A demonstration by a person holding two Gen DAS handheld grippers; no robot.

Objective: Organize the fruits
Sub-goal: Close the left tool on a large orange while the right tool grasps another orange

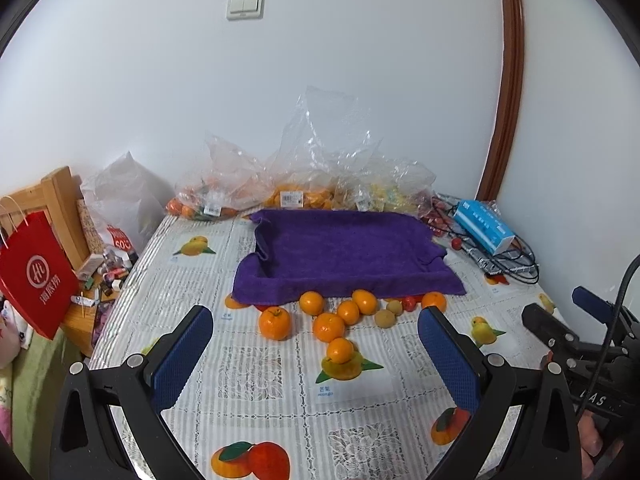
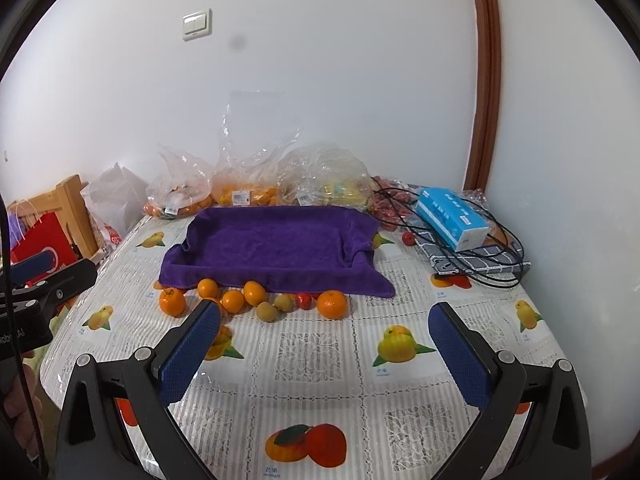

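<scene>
Tablecloth (image 2: pixel 320 320) bare before oranges (image 2: pixel 332 303).

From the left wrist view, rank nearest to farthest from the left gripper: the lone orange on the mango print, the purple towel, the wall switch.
1. Lone orange, between the open left gripper fingers, slightly right.
2. Purple towel, mid-table behind the fruit row.
3. Wall switch, high on the back wall.

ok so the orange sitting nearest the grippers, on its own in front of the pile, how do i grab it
Grip the nearest orange across its widest middle, coming from above and the front with the open left gripper. It is round, and its left and right sides look free, while the other oranges crowd close behind.
</scene>
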